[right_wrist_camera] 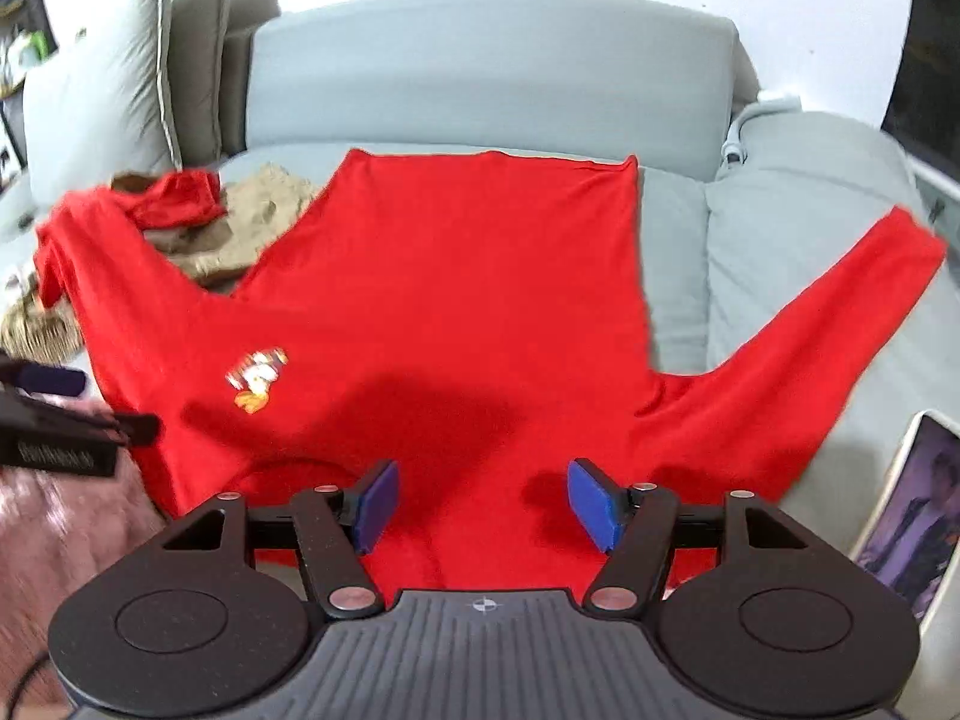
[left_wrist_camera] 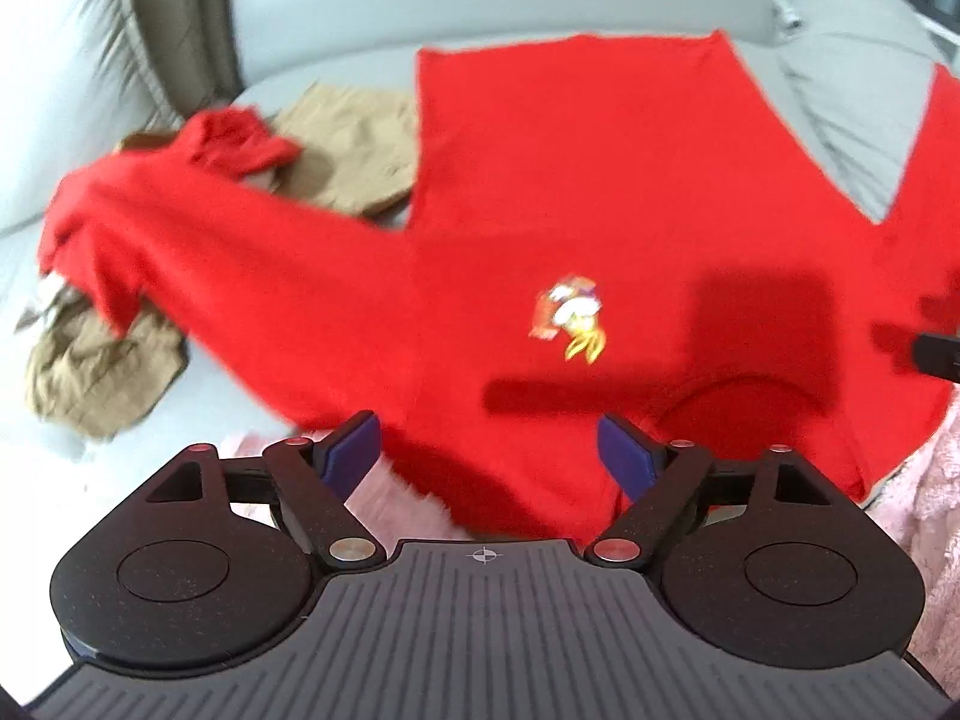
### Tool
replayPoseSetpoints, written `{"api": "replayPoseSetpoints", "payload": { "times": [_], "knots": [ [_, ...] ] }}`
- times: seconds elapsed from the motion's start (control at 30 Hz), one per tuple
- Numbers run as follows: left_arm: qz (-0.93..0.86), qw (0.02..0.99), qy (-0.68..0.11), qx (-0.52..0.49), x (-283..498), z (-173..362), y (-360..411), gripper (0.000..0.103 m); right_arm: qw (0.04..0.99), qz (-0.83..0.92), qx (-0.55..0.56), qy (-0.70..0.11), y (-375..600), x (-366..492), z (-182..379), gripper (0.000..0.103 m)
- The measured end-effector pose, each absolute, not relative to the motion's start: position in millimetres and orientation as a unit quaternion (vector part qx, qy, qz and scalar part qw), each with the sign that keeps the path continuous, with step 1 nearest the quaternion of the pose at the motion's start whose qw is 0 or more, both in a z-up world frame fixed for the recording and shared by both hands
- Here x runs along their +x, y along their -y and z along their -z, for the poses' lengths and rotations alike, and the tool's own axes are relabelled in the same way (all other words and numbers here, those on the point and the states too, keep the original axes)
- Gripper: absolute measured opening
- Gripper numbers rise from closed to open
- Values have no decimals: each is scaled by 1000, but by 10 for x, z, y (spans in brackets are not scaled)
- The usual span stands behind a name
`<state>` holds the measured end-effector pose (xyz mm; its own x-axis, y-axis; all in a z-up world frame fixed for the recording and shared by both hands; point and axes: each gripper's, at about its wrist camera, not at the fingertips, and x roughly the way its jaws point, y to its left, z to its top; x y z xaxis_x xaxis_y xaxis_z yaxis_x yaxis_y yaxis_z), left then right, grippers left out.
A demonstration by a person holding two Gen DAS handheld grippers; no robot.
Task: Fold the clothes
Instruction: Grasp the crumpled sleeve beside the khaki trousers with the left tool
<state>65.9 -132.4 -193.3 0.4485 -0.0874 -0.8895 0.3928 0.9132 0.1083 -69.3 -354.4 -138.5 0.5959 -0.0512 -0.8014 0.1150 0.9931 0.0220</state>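
A: Both claws, left and right, hung apart, empty, over the shirt lying flat ahead.
B: Risk: its far-left sleeve draped over khaki clothes; could've snagged them.

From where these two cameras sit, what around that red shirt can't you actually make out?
- Tan clothes: partly under the red shirt's sleeve, both views; kind of garment unclear.
- Chest emblem: blurred, design unreadable.
- Phone: cut off by the right wrist view's edge; screen picture too small.
- Shirt's near hem: hidden behind the left gripper and right gripper.
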Motion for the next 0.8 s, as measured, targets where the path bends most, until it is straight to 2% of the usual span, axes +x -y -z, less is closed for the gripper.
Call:
{"api": "replayPoseSetpoints", "payload": {
  "times": [0.17,0.37,0.8],
  "knots": [
    [136,832,-507,179,518,2193,1236,84,877,60,41,-475,3587,-840,1612,63],
    [148,829,-516,153,538,2238,1144,86,872,78,41,-482,3561,-872,1643,63],
    [180,838,-514,-38,733,1987,559,83,878,73,-19,-473,3329,-851,1570,64]
  ]
}}
